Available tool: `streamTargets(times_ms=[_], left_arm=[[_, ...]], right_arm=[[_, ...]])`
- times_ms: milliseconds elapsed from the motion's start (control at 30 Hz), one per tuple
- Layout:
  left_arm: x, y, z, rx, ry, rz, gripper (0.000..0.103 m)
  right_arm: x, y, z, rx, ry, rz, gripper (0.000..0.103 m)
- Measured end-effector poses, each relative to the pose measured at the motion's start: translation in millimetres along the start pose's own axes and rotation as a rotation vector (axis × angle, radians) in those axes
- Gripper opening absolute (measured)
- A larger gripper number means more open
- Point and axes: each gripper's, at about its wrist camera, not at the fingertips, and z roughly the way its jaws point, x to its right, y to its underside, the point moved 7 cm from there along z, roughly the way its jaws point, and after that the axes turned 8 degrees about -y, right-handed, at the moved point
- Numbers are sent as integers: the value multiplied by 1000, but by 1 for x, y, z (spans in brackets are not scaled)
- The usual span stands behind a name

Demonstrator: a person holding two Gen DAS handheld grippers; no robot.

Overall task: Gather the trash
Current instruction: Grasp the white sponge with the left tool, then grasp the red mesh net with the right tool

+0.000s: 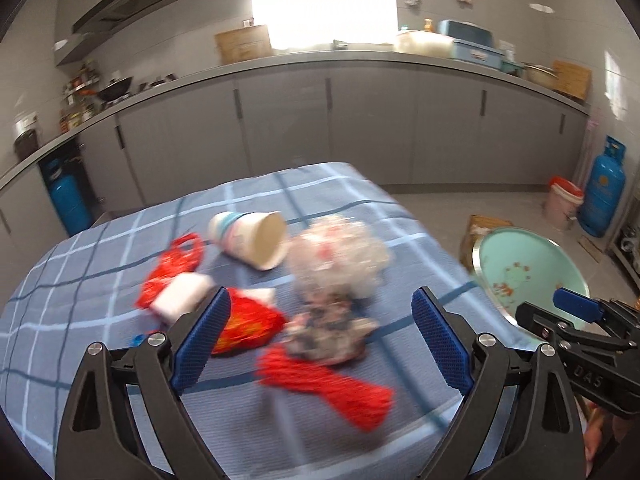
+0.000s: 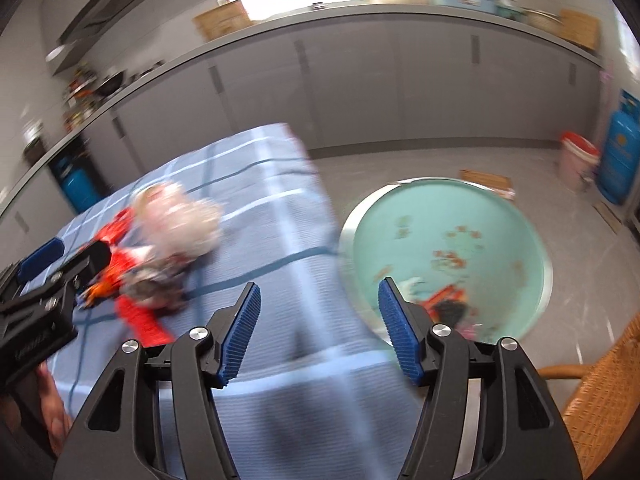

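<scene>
Trash lies on a blue checked tablecloth [image 1: 100,264]: a tipped paper cup [image 1: 252,242], a clear crumpled plastic wad [image 1: 340,256], red net bags [image 1: 332,384], a white tissue roll [image 1: 182,296] and a dark crumpled wrapper [image 1: 328,332]. My left gripper [image 1: 320,340] hangs open above the wrapper and the red net, with nothing between its pads. My right gripper [image 2: 320,328] is open and empty over the table's right edge, beside a mint-green basin [image 2: 448,216] holding a few scraps [image 2: 448,304]. In the right wrist view the blurred trash pile [image 2: 160,256] lies at the left.
The basin [image 1: 532,264] stands off the table's right side. A wicker chair [image 2: 600,400] is at the lower right. Grey kitchen cabinets [image 1: 360,120] run behind, a blue gas cylinder [image 1: 604,188] and a pink bin [image 1: 562,204] stand on the floor at the right.
</scene>
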Motion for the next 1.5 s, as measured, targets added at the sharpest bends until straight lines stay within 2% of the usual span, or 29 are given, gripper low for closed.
streamTargets(times_ms=[167, 267, 333, 533, 633, 767, 833, 900, 967, 1000, 1033, 1067, 1133, 1200, 1500], left_arm=[[-74, 17, 7, -11, -138, -55, 93], [-109, 25, 16, -42, -177, -98, 93], [-125, 28, 21, -48, -155, -134, 96], [-139, 34, 48, -69, -105, -130, 97], [-134, 32, 65, -100, -55, -142, 97], [-126, 31, 85, -125, -36, -110, 96], [-125, 33, 93, -136, -50, -98, 95], [-124, 35, 99, -144, -54, -92, 88], [-122, 38, 101, -159, -38, -87, 65], [-120, 40, 102, -171, -24, -86, 60], [-119, 42, 101, -179, -11, -86, 46], [-119, 43, 100, -184, -2, -84, 31], [-118, 45, 94, -187, 5, -91, 31], [-119, 45, 87, -177, 8, -90, 29], [-129, 39, 27, -82, -40, -95, 28]], right_arm=[[-53, 7, 16, -37, -53, -89, 62], [-82, 14, 30, -60, -83, -135, 62], [-98, 20, 39, -78, -103, -170, 62], [-120, 38, 63, -135, -88, -220, 62], [-120, 43, 72, -156, -70, -232, 62], [-124, 48, 77, -166, -55, -247, 62], [-123, 50, 78, -170, -54, -248, 62], [-123, 51, 79, -171, -52, -249, 62], [-123, 52, 81, -172, -54, -250, 62], [-123, 53, 82, -175, -56, -253, 60], [-124, 54, 82, -180, -60, -257, 49], [-126, 56, 82, -185, -71, -264, 42], [-130, 58, 81, -190, -85, -277, 30], [-134, 60, 78, -194, -92, -298, 23], [-142, 65, 53, -165, -138, -290, 19]])
